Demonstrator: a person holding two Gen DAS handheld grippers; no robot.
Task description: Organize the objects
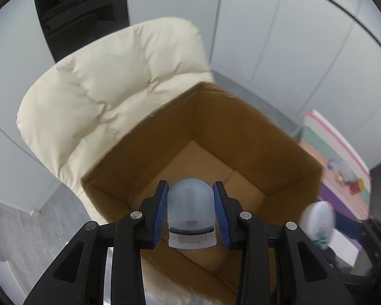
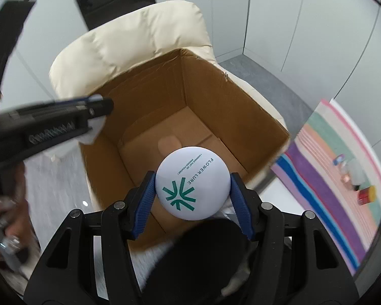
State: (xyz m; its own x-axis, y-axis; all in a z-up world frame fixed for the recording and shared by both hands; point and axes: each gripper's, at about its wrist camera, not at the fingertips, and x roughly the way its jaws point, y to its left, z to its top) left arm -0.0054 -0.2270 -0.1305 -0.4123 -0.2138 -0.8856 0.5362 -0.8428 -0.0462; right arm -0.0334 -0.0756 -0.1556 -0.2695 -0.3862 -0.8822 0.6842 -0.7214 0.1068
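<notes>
Cardboard box (image 2: 241, 101) on the cream chair (image 2: 129, 45) looks empty. Above it, left gripper (image 1: 190, 213) clamps a translucent bottle (image 1: 190, 208) and right gripper (image 2: 192, 193) clamps a white compact (image 2: 192, 183). Small items (image 2: 355, 178) beyond the box remain unpacked.

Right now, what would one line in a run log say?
left fingers: gripping translucent domed container | right fingers: gripping white round compact | both over open cardboard box | box on cream armchair

Cardboard box (image 2: 231, 96): matt brown, raw edges. Behind it, chair (image 1: 109, 96): cream, soft quilted cloth or leather (cannot tell). Above box: frosted translucent plastic bottle (image 1: 190, 208); smooth white compact (image 2: 192, 183).
</notes>
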